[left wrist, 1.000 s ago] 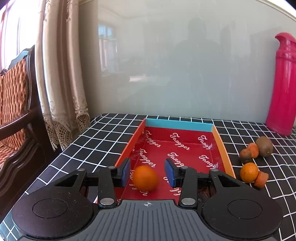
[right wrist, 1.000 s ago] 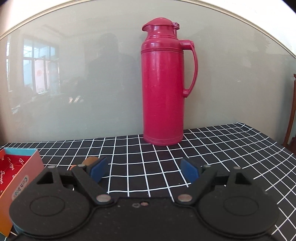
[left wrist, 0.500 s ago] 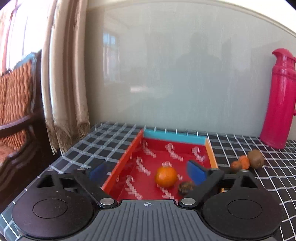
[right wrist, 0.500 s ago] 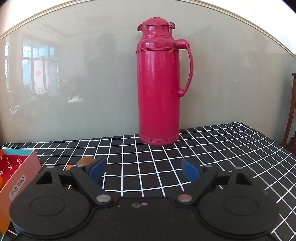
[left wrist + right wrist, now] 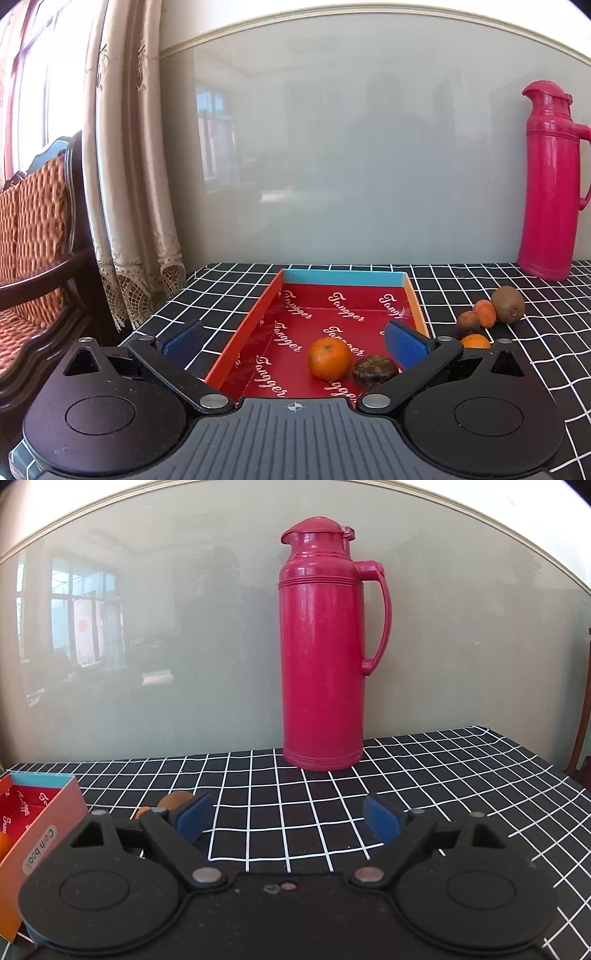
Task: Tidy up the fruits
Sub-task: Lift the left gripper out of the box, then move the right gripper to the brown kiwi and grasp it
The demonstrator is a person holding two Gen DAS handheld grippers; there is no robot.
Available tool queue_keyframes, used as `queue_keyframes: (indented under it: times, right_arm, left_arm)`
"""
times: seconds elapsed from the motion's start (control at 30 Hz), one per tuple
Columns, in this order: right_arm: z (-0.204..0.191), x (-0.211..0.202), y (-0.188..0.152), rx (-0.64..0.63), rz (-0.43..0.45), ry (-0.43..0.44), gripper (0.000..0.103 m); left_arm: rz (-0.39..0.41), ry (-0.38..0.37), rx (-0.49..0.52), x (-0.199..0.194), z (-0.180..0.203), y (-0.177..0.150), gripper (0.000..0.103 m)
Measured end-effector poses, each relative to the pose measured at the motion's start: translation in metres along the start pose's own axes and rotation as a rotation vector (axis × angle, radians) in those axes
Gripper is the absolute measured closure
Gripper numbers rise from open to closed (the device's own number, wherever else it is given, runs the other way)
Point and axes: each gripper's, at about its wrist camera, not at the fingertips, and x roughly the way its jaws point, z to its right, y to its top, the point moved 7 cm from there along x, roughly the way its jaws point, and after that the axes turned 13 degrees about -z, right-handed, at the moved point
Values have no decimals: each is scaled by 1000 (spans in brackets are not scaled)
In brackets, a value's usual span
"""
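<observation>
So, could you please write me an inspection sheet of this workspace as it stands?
Surface: black checked tablecloth.
Job's things: red tray holds an orange touching a dark brown fruit; kiwi and small orange and brown fruits lie on the cloth right of it.
Clutter: pink thermos, upright.
Grippers: left gripper opening, touching nothing; right gripper open, empty.
Cables: nothing seen.
Surroundings: glossy wall panel, curtain, wooden chair.
</observation>
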Motion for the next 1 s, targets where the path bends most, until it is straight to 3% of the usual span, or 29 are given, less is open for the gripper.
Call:
queue_keyframes:
  times: [0.77, 1.0]
  right_arm:
    - [-66, 29, -3, -127, -9, 94, 15]
    - [-78, 50, -4, -127, -62, 100, 26]
  left_arm:
    - [-38, 56, -46, 18, -38, -9, 0]
    - [-34, 96, -54, 21, -54, -11, 0]
